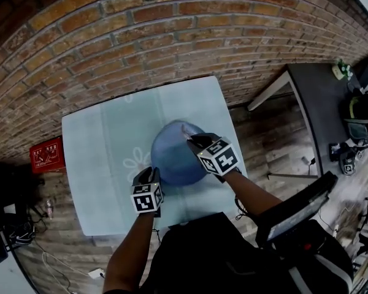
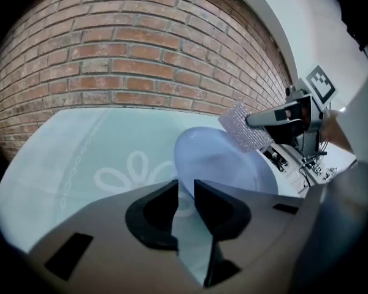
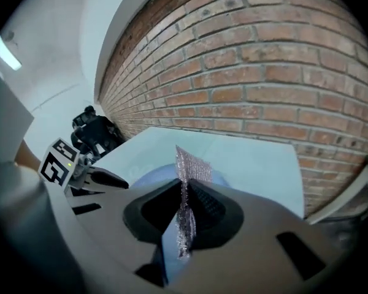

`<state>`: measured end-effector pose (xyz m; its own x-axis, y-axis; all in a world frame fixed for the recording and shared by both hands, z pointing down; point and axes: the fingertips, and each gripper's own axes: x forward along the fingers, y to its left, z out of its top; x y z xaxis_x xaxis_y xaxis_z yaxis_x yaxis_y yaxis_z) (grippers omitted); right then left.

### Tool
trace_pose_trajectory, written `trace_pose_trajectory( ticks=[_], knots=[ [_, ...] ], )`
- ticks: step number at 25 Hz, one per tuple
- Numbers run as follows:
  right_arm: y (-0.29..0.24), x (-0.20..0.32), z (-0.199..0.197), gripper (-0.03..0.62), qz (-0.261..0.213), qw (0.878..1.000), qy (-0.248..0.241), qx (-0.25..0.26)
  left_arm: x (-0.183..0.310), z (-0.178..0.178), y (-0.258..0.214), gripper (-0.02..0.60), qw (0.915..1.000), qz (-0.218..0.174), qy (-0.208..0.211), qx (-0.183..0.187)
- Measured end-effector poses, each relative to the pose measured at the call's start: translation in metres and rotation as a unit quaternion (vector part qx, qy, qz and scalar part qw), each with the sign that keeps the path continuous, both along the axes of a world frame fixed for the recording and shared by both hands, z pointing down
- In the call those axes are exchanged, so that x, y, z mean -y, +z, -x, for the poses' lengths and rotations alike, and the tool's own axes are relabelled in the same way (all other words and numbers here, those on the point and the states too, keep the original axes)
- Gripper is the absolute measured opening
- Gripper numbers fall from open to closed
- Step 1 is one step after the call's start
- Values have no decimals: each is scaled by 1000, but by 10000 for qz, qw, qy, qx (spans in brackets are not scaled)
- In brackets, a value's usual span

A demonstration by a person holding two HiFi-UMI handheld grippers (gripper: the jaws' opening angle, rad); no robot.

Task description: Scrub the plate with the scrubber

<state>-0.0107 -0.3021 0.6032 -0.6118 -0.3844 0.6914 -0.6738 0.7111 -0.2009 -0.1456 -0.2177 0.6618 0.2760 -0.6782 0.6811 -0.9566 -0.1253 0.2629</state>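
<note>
A pale blue plate is over the middle of the teal-clothed table. My left gripper is shut on its near left rim, and the left gripper view shows the rim pinched between the jaws with the plate tilted up. My right gripper is shut on a silvery mesh scrubber, which stands on edge between its jaws. The scrubber hangs over the plate's far right part; whether it touches the surface is unclear. The plate shows just beyond the right jaws.
A brick wall runs behind the table. A red crate sits on the wooden floor at the left. A dark side table with small items stands at the right. The cloth carries a white flower print.
</note>
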Motion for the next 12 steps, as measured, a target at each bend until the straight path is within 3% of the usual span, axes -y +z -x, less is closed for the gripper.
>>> trace_pose_trajectory(
  ticks=[4, 9, 12],
  knots=[
    [7, 4, -32, 58, -201, 9984, 148, -509, -1, -4, 1, 84, 10000, 51, 4, -34],
    [32, -13, -5, 57, -248, 9940, -393, -989, 2, -6, 3, 83, 10000, 88, 44, 16],
    [57, -30, 4, 57, -26, 9903, -613, -1243, 2, -6, 4, 83, 9999, 93, 57, 20]
  ],
)
